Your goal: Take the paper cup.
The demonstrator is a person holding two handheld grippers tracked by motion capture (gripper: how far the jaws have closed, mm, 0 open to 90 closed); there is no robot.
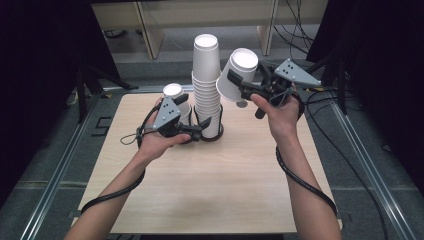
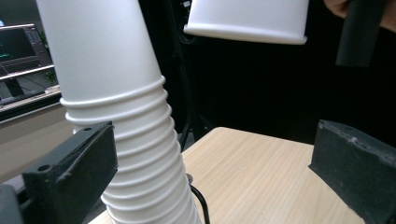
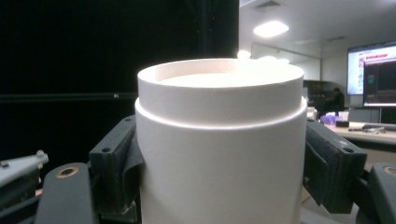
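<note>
Right gripper (image 1: 239, 86): clamped on a single white cup (image 1: 236, 74), one jaw on each side of the cup wall. The right gripper view shows both pads tight against it, cup upside down with its base (image 3: 219, 77) facing up.

Cup: held in the air, tilted, just right of the top of the stack (image 1: 207, 90) and not touching it. From the left gripper view its rim (image 2: 246, 32) hangs above the table.

Left gripper (image 1: 202, 125): jaws spread wide around the bottom of the stack. In the left gripper view one pad (image 2: 74, 172) sits right at the ribbed cup rims, looks like touching or close to it; the other pad (image 2: 352, 165) is well off to the side, so no real squeeze.

Stack: tall pile of nested upside-down cups, standing on the table (image 1: 210, 185) toward the far edge, leaning a bit.

Second stack (image 1: 174, 97): short one, just left of the tall one, behind the left hand (image 1: 157, 140).
</note>
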